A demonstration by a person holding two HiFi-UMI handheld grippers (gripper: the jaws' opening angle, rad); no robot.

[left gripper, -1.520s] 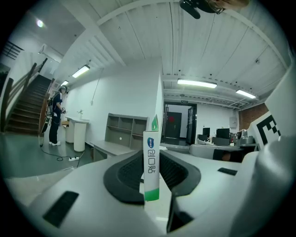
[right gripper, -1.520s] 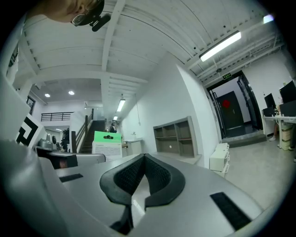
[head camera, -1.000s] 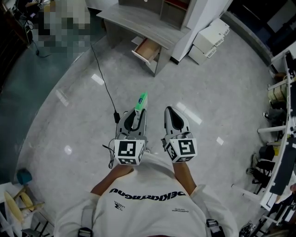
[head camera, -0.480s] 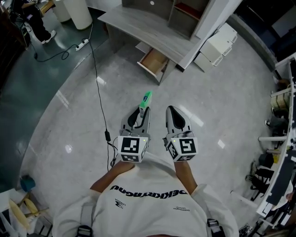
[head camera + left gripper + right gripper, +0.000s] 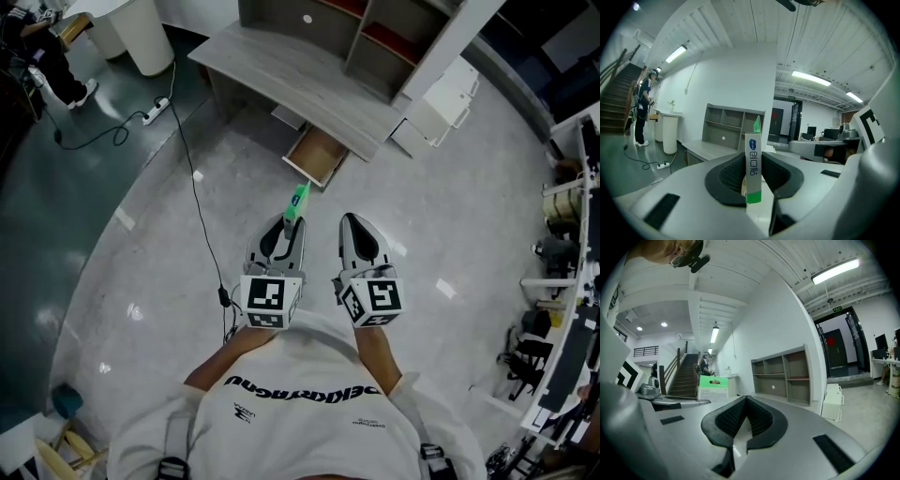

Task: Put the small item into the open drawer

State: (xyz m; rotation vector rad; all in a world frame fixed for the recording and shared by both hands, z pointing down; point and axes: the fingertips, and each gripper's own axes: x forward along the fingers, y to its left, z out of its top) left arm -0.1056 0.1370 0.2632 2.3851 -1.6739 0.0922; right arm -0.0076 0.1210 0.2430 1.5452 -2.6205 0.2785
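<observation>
Standing on end, a slim white-and-green cardboard carton (image 5: 753, 164) is pinched by its flat sides between the black ribbed pads (image 5: 727, 177) of the left gripper (image 5: 281, 228), whose jaws are closed partway onto it. Its green tip points toward the open light-wood drawer (image 5: 319, 157), well short of it, probably so it can go straight in. The right gripper (image 5: 357, 234), just as far from the drawer, has its jaws closed together on nothing and seems idle. Above the drawer sits a grey wood-grain desk (image 5: 281, 75).
</observation>
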